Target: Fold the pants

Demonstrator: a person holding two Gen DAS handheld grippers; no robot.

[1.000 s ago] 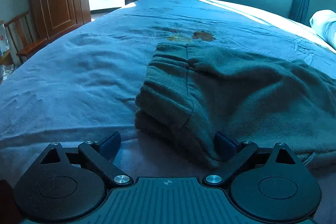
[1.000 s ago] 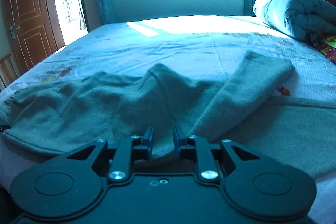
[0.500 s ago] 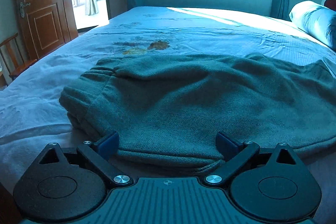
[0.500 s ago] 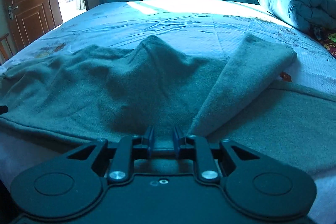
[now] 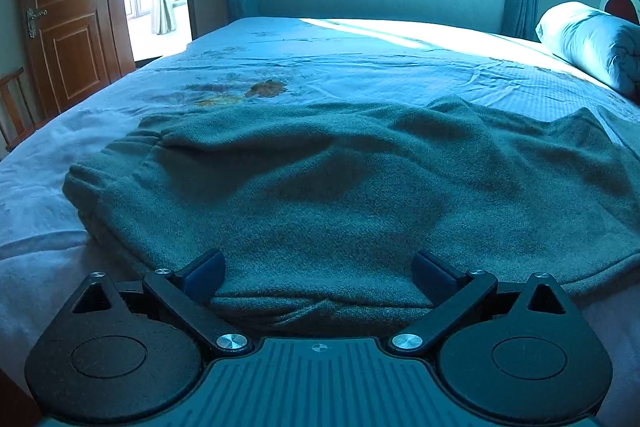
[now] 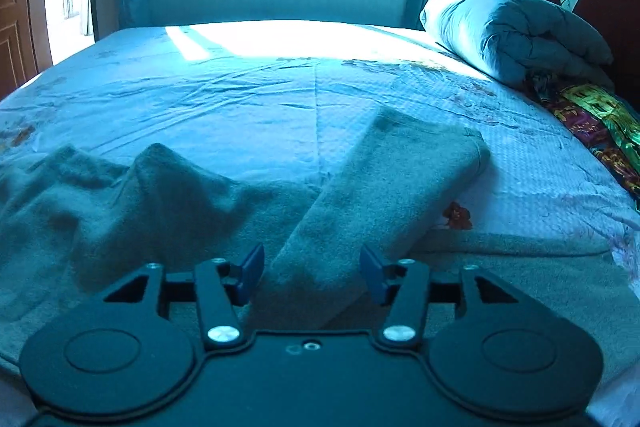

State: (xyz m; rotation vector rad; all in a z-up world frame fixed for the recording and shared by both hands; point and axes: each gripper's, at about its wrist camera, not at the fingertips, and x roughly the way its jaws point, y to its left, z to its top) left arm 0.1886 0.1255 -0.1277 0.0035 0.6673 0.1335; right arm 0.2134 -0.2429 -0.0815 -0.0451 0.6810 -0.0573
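Observation:
Grey-green fleece pants (image 5: 320, 187) lie rumpled on the bed, waistband at the left in the left wrist view. My left gripper (image 5: 318, 273) is wide open, its jaws either side of the pants' near edge. In the right wrist view one pant leg (image 6: 384, 187) runs away to the upper right, folded over the other leg (image 6: 520, 267). My right gripper (image 6: 312, 273) is open, its jaws either side of the near end of that leg. Bunched fabric (image 6: 160, 187) rises to its left.
The bed has a light blue sheet (image 6: 280, 95) with flower prints. A rolled duvet (image 6: 512, 35) and a colourful cloth (image 6: 600, 123) lie at the headboard on the right. A wooden door (image 5: 68, 7) and a chair (image 5: 12, 107) stand on the left. A window is behind.
My right gripper has opened and let go of the pants fabric. My left gripper swung right along the pants edge, from the waistband corner to the middle, staying open.

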